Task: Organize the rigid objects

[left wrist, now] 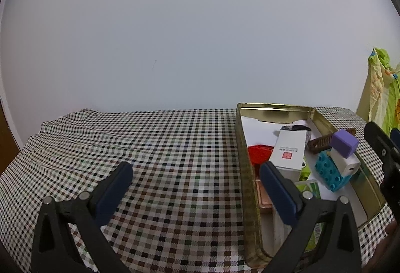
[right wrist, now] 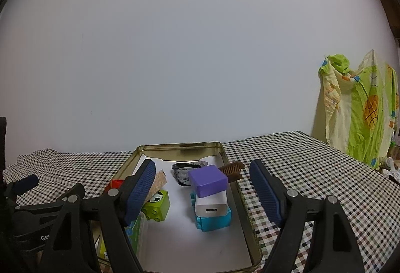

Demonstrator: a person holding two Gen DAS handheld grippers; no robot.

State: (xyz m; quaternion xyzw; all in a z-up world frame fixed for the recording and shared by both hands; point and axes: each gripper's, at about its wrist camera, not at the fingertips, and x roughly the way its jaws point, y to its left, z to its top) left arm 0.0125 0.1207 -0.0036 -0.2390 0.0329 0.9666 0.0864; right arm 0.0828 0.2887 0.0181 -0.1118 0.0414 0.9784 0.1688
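A gold metal tin (left wrist: 272,110) (right wrist: 180,146) lies on the checked tablecloth and holds the rigid objects. A purple block (right wrist: 207,180) (left wrist: 345,143) rests on a white charger (right wrist: 211,205) (left wrist: 346,164), which sits on a cyan toy brick (right wrist: 215,221) (left wrist: 330,173). A green toy brick (right wrist: 157,205), a red piece (left wrist: 260,151), a white box (left wrist: 290,150), a brown comb (right wrist: 231,169) and a dark watch (right wrist: 185,170) are also inside. My left gripper (left wrist: 196,174) is open, straddling the tin's left wall. My right gripper (right wrist: 202,178) is open above the tin, empty.
The checked tablecloth (left wrist: 175,153) spreads left of the tin and is rumpled at its far left. A plain white wall stands behind. A green and yellow patterned cloth (right wrist: 360,108) hangs at the right, past the table edge.
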